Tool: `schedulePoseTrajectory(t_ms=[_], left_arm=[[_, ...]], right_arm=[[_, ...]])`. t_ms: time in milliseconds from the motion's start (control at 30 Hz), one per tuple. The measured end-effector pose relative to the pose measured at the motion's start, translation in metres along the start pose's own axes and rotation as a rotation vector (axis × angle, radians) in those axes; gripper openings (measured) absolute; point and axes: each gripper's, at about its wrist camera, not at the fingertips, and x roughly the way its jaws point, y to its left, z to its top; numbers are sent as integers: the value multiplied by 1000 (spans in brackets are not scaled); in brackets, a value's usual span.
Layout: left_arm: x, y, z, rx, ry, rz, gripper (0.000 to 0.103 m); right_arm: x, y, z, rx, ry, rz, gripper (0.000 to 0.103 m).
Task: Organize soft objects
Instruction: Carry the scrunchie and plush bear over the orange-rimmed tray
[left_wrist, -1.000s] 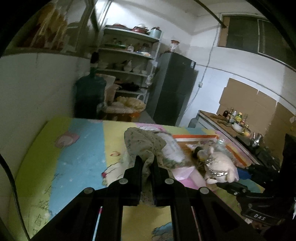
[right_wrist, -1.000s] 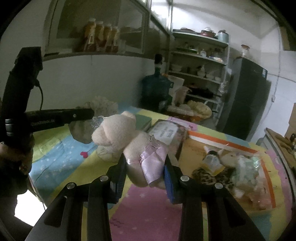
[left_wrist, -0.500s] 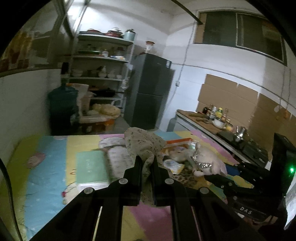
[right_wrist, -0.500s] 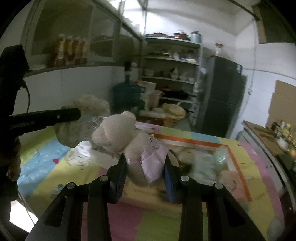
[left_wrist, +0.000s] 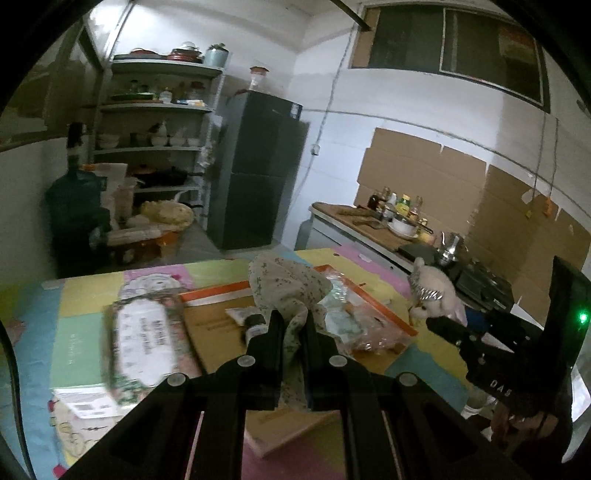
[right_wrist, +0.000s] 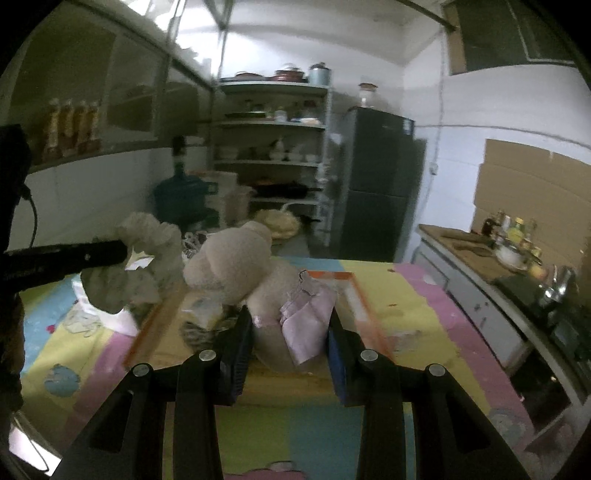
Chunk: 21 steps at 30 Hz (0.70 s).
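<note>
Since a second ago both grippers have swung sideways across the colourful mat (left_wrist: 92, 302), carrying their loads with them, and the flat cardboard box (left_wrist: 221, 325) edged in orange now lies under them. The left gripper (left_wrist: 293, 325) is pinched tight on a speckled grey-green cloth (left_wrist: 284, 284), which bunches up above the fingertips and hangs down between the jaws. The right gripper (right_wrist: 290, 325) is clamped on a beige teddy bear (right_wrist: 236, 266) in a pink dress, its body between the pads and its head rising up and to the left of them. In the right view the cloth hangs just left of the bear. Crinkled plastic packets (left_wrist: 354, 317) lie in the box.
</note>
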Motion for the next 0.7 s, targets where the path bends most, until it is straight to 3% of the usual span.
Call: schedulePoseTrajectory(t_ms=[367,700], left_arm=[[44,-25,1,-4,36,-25,9],[73,-31,-1,-17,73,-7,9]], right_arm=[[18,-46,-5,32,15,-31,37],[58,-52,-1,31,54,-3,37]])
